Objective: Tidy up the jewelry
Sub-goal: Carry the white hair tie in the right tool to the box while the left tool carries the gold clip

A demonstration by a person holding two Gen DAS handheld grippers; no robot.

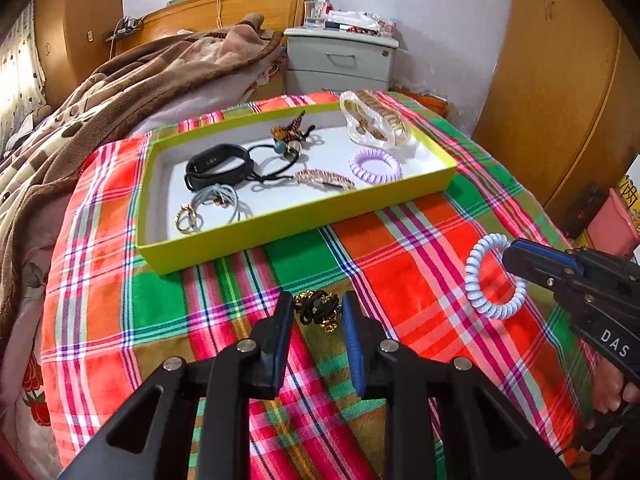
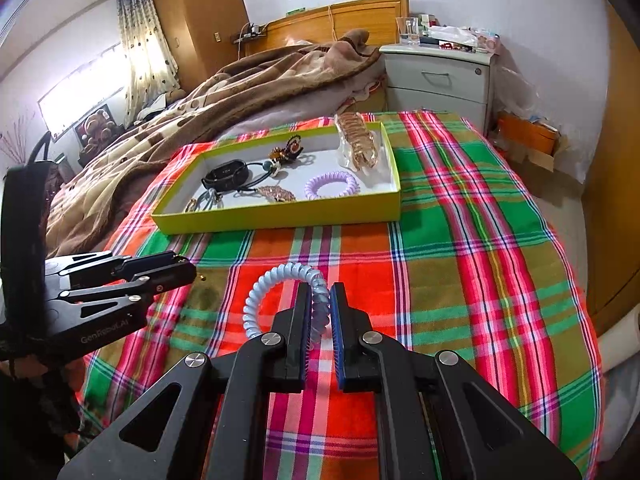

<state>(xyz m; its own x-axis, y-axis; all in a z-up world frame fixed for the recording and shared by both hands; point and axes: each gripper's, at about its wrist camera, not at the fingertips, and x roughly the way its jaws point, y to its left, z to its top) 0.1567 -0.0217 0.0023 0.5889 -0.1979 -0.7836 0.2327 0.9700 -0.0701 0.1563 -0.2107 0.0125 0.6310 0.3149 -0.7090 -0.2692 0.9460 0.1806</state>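
The pale blue coil tie is held by the right gripper, the black beaded tie is clamped between the left gripper's half-closed fingers, so both should next be carried into the yellow tray.

Black hair tie seemingly between tool pads.

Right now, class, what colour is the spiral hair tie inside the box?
Lilac spiral hair tie; clearest in the left wrist view.

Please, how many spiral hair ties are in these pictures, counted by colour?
Purple spiral tie, in the box: 1
Pale blue spiral tie, held in the right gripper: 1
Total: 2
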